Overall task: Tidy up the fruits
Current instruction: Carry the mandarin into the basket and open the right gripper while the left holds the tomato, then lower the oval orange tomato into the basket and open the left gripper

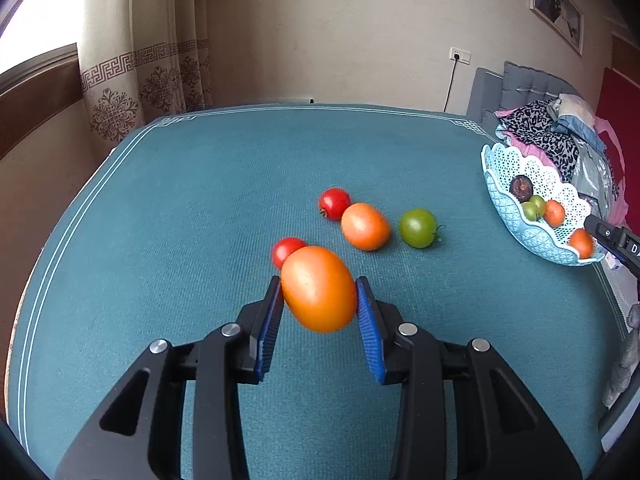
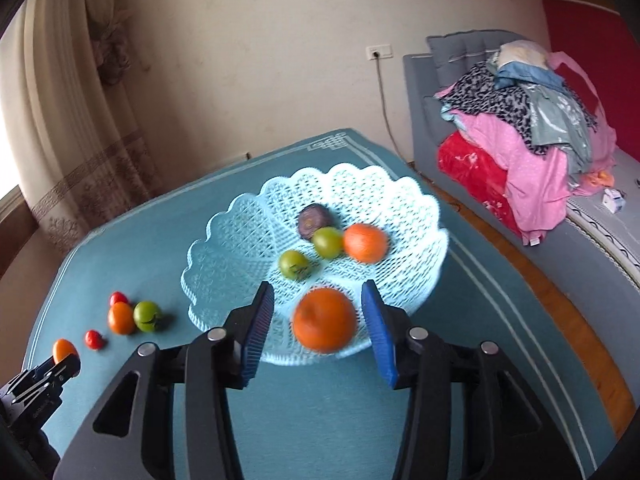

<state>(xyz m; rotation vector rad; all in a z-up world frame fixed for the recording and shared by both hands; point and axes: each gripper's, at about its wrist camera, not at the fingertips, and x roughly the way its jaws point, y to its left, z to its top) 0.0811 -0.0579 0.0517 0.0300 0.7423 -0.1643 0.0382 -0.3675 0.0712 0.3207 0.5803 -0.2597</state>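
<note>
Teal table (image 1: pixel 160 208); left gripper (image 1: pixel 319 294) clamps orange fruit (image 1: pixel 319 289).

the left gripper (image 1: pixel 320 292) is matte black plastic, its two fingers faced with ribbed blue pads (image 1: pixel 270 332). four round silver screw heads sit on the finger linkages, and the outer arms have triangular cut-outs. the right gripper (image 2: pixel 318 298) is built the same way: black body, blue ribbed pads (image 2: pixel 378 340), silver screws, cut-out arms. seen from the left wrist camera, its black side carries a small screw and a white letter "d" at the frame edge.
</note>
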